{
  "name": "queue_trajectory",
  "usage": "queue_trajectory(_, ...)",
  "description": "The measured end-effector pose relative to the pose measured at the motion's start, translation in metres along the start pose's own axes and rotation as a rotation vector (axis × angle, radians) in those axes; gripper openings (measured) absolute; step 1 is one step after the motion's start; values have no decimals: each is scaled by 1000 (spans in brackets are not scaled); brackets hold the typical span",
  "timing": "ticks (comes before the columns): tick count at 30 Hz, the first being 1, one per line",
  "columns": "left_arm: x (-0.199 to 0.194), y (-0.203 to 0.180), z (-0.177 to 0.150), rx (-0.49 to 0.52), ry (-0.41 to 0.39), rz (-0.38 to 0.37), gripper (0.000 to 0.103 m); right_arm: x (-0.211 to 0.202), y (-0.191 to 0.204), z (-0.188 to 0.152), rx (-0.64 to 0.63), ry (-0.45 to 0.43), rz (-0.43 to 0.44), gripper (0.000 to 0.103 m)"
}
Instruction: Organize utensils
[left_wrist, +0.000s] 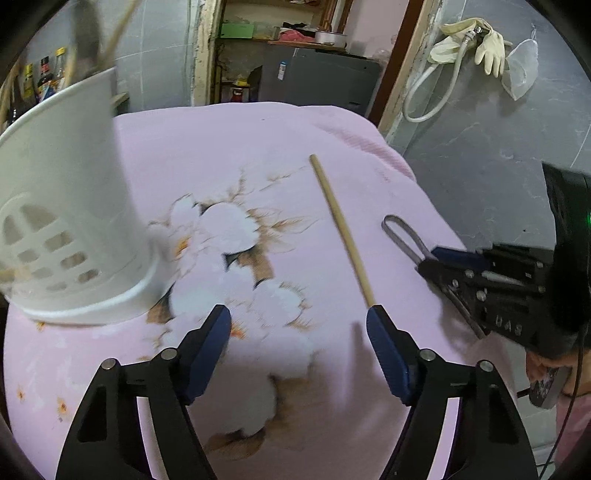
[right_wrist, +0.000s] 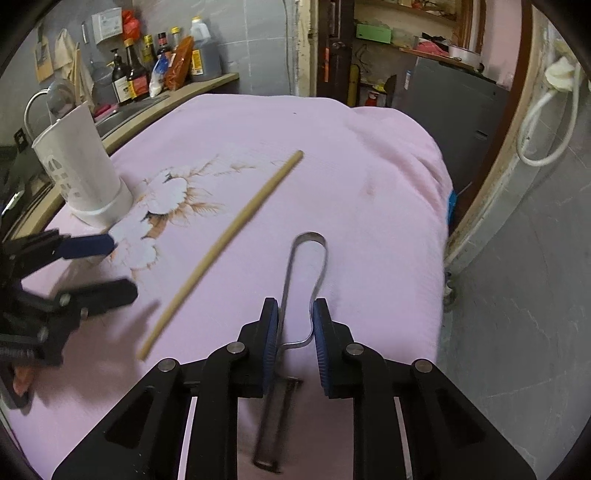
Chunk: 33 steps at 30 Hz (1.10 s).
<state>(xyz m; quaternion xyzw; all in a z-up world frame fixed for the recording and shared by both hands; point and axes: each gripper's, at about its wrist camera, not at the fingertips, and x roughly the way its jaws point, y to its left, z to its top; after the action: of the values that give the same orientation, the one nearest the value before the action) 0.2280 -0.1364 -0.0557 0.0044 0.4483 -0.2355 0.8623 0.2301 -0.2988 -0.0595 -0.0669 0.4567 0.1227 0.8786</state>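
A white slotted utensil holder stands on the pink flowered cloth at the left, with blurred utensils sticking out of its top. One wooden chopstick lies loose mid-cloth. My left gripper is open just above the cloth with nothing between its fingers; the chopstick's near end reaches its right fingertip. To the right lies a metal utensil with a looped wire handle. My right gripper is shut on its shaft, the loop pointing away.
Sauce bottles line a shelf behind a sink at the back left. Behind the table stands a grey cabinet. Rubber gloves and a hose hang on the right wall. The cloth drops off at the right edge to grey floor.
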Motion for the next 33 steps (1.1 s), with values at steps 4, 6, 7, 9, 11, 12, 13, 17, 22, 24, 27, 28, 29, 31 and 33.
queue_trajectory(4,15,-10,15,4,5,-17,60,-3,-8,-4,22,-9,-1,16)
queue_trajectory(6,24,-14,24,11,17,-19,54,-3,-10,-5,28,-12,0,16)
queue_trajectory(7,31,-15,29,10,23,-20,51,-3,-10,-5,27,-12,0,16)
queue_trajectory(9,41,-15,37,7,39,-18,48,-3,-10,-5,23,-13,-2,16)
queue_trajectory(11,50,-14,46,2,57,-17,46,-3,-12,-4,21,-12,-1,16)
queue_trajectory(12,54,-15,50,2,61,-15,44,-3,-11,-4,23,-12,0,16)
queue_trajectory(13,58,-15,56,3,62,-7,41,-2,-12,-4,24,-12,2,16)
queue_trajectory(17,68,-15,69,-7,66,5,34,0,-15,-3,36,-17,7,16)
queue_trajectory(22,78,-12,81,-20,73,12,17,5,-20,1,56,-18,17,16)
queue_trajectory(24,79,-11,83,-27,82,2,11,9,-21,4,59,-13,19,16)
queue_trajectory(27,78,-9,83,-46,102,-14,5,15,-22,11,67,-1,26,17)
queue_trajectory(28,77,-7,81,-56,108,-19,5,17,-22,14,67,3,29,18)
queue_trajectory(29,74,-5,79,-66,117,-26,5,18,-21,15,67,5,29,18)
queue_trajectory(31,69,-1,75,-79,131,-33,5,21,-20,19,61,12,30,20)
queue_trajectory(33,62,0,68,-80,142,-39,5,23,-20,22,59,17,34,23)
